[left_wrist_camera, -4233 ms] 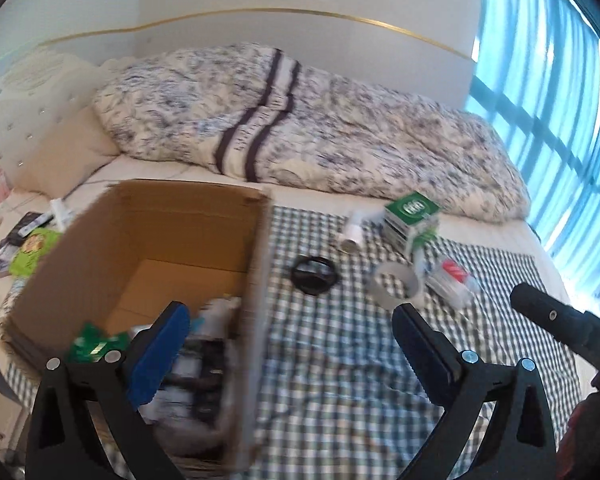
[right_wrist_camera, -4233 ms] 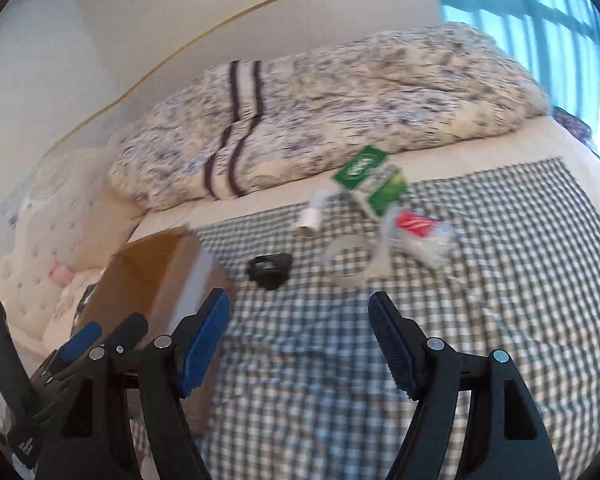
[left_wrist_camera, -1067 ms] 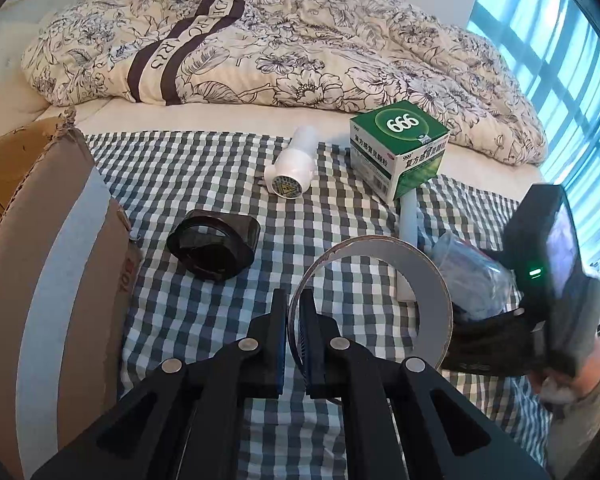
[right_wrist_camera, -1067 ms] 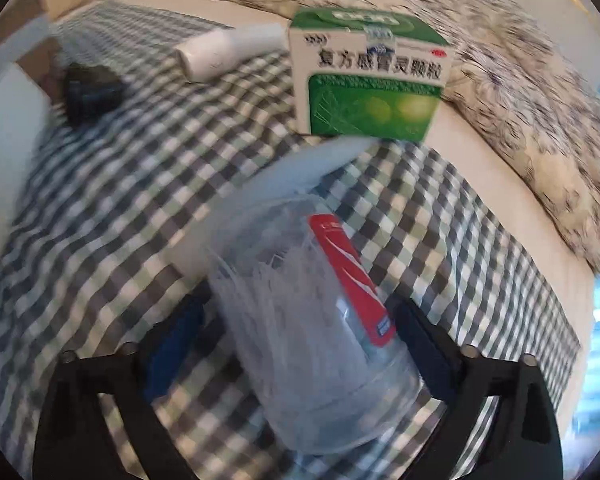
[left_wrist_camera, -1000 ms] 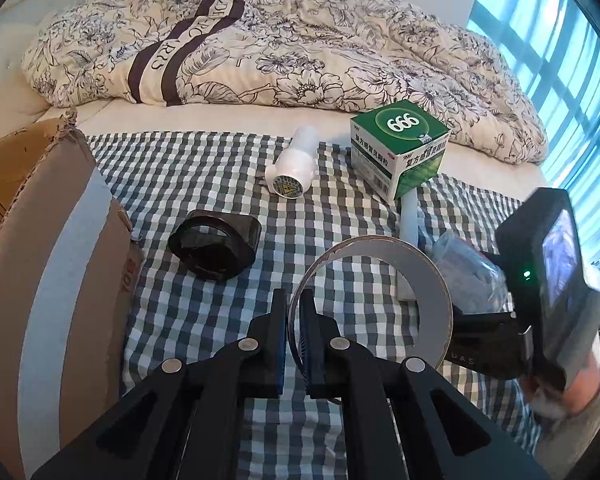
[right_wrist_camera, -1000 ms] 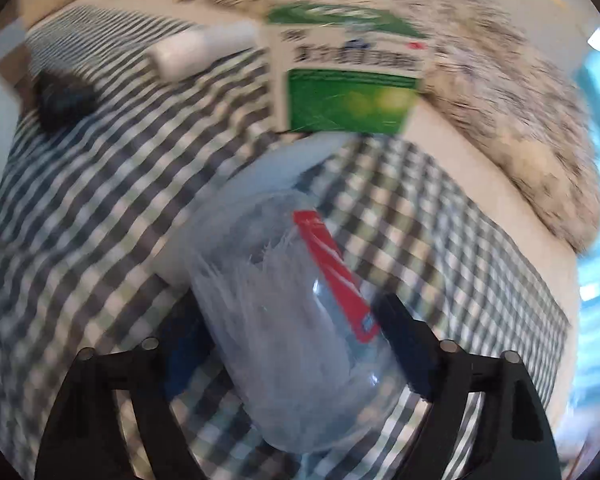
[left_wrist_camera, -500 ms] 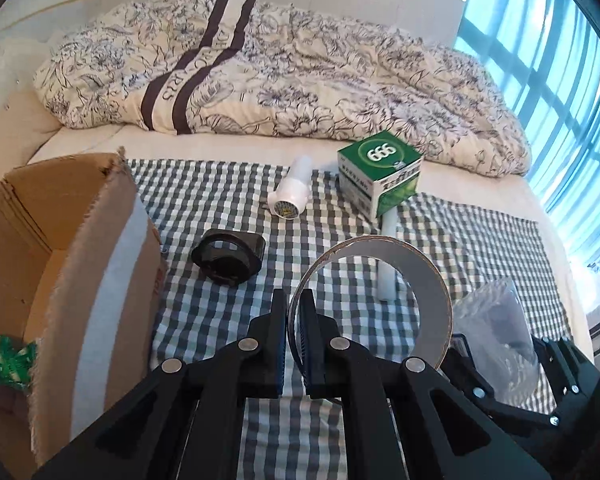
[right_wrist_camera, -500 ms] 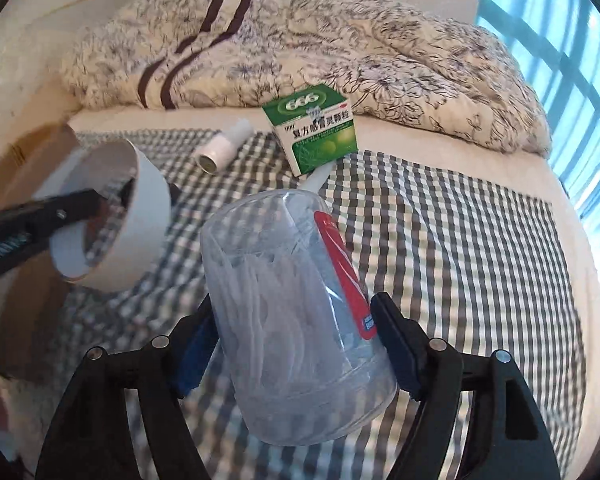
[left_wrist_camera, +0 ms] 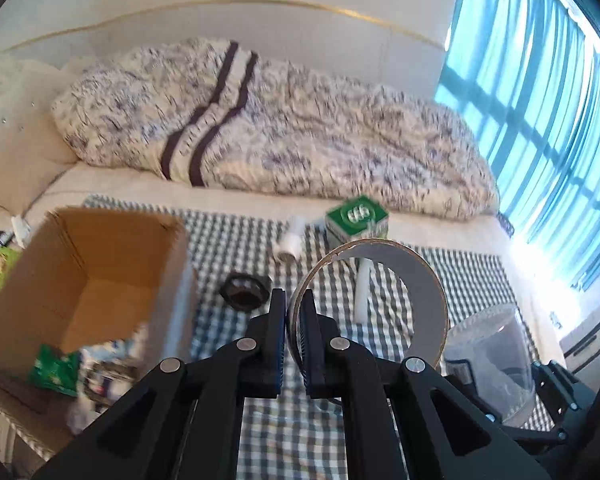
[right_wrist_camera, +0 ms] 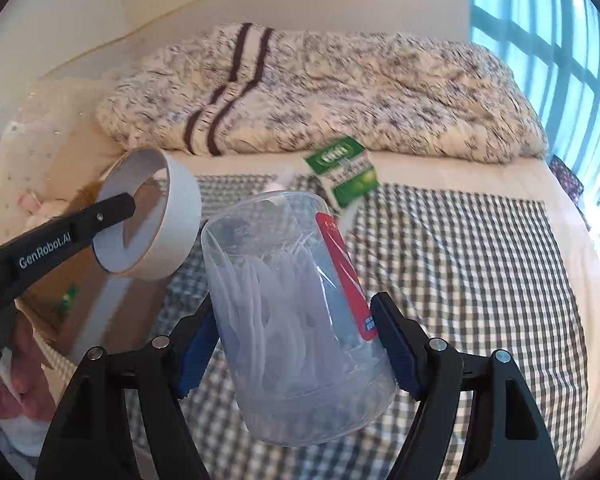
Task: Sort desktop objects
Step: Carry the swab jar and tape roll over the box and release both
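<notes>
My left gripper (left_wrist_camera: 294,312) is shut on the rim of a white tape roll (left_wrist_camera: 416,284), held up above the checked cloth. From the right wrist view the same tape roll (right_wrist_camera: 172,220) hangs over the open cardboard box (right_wrist_camera: 100,300). My right gripper (right_wrist_camera: 296,332) is shut on a clear plastic jar (right_wrist_camera: 288,292) with a red label, full of thin white sticks; the jar (left_wrist_camera: 488,356) shows at the lower right of the left wrist view. The cardboard box (left_wrist_camera: 84,276) sits at the left and holds several items. A green box (left_wrist_camera: 358,220), a white bottle (left_wrist_camera: 290,240), a white tube (left_wrist_camera: 362,292) and a black object (left_wrist_camera: 244,292) lie on the cloth.
The checked cloth (right_wrist_camera: 480,280) covers the bed. A patterned duvet (left_wrist_camera: 280,132) is heaped behind it. Blue curtains (left_wrist_camera: 540,80) hang at the right. A person's hand (right_wrist_camera: 16,376) holds the left gripper's handle. Small items (left_wrist_camera: 0,256) lie left of the box.
Both grippers have risen and drawn back with their loads. The tape roll has swung left toward the box, whose open inside now shows. The jar stays clamped.
</notes>
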{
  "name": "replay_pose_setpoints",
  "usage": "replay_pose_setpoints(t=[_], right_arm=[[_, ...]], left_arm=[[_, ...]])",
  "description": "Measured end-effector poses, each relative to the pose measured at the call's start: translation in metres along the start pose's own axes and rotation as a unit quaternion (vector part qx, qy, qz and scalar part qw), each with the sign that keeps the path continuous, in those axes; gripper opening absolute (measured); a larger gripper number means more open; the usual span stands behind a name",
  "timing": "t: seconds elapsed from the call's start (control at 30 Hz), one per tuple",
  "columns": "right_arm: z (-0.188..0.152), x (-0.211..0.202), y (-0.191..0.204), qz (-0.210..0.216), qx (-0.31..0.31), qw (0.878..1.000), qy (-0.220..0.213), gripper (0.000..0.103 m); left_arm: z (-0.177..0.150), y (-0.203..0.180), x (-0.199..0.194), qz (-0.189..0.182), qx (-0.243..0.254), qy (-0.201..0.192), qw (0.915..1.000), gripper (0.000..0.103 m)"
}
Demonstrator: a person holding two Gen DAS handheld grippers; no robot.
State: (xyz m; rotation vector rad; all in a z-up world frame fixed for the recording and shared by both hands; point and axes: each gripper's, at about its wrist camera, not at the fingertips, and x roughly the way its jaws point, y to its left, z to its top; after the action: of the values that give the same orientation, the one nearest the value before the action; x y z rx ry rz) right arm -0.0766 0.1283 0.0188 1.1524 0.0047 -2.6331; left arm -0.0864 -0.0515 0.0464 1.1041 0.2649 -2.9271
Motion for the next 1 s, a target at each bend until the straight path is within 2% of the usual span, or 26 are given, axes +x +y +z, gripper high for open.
replay_pose_setpoints(t=[0.13, 0.37, 0.6, 0.67, 0.77, 0.8, 0.83, 0.87, 0.9, 0.93, 1.0], right_arm=[[0.011, -0.007, 0.037, 0.026, -0.019, 0.999, -0.011, 0.074], [0.021, 0.01, 0.125, 0.072, -0.07, 0.995, -0.003, 0.074], [0.012, 0.056, 0.197, 0.097, -0.118, 0.987, 0.05, 0.074], [0.008, 0.074, 0.21, 0.092, -0.129, 0.985, 0.07, 0.074], [0.005, 0.079, 0.222, 0.073, -0.154, 0.984, 0.053, 0.074], [0.006, 0.076, 0.225, 0.077, -0.164, 0.983, 0.042, 0.08], [0.005, 0.073, 0.23, 0.075, -0.176, 0.981, 0.028, 0.092], [0.005, 0.069, 0.234, 0.063, -0.188, 0.98, 0.01, 0.097], [0.004, 0.065, 0.238, 0.045, -0.202, 0.978, -0.009, 0.099], [0.003, 0.06, 0.243, 0.031, -0.216, 0.976, -0.027, 0.099], [0.0, 0.054, 0.249, 0.019, -0.233, 0.971, -0.05, 0.099]], left_arm=[[0.012, 0.03, -0.025, 0.013, -0.015, -0.022, 0.9996, 0.006], [0.015, 0.109, -0.054, 0.068, -0.058, -0.04, 0.9952, 0.006], [-0.003, 0.179, -0.049, 0.113, -0.095, -0.02, 0.9888, 0.006], [-0.01, 0.194, -0.04, 0.121, -0.104, -0.007, 0.9872, 0.006], [-0.02, 0.211, -0.026, 0.134, -0.111, 0.013, 0.9847, 0.006], [-0.022, 0.212, -0.023, 0.135, -0.109, 0.019, 0.9847, 0.01], [-0.022, 0.214, -0.019, 0.138, -0.105, 0.028, 0.9846, 0.027], [-0.023, 0.214, -0.016, 0.143, -0.1, 0.039, 0.984, 0.044], [-0.022, 0.214, -0.015, 0.151, -0.099, 0.039, 0.9828, 0.084], [-0.022, 0.214, -0.017, 0.157, -0.101, 0.028, 0.9821, 0.101], [-0.021, 0.213, -0.024, 0.153, -0.104, -0.003, 0.9827, 0.102]])
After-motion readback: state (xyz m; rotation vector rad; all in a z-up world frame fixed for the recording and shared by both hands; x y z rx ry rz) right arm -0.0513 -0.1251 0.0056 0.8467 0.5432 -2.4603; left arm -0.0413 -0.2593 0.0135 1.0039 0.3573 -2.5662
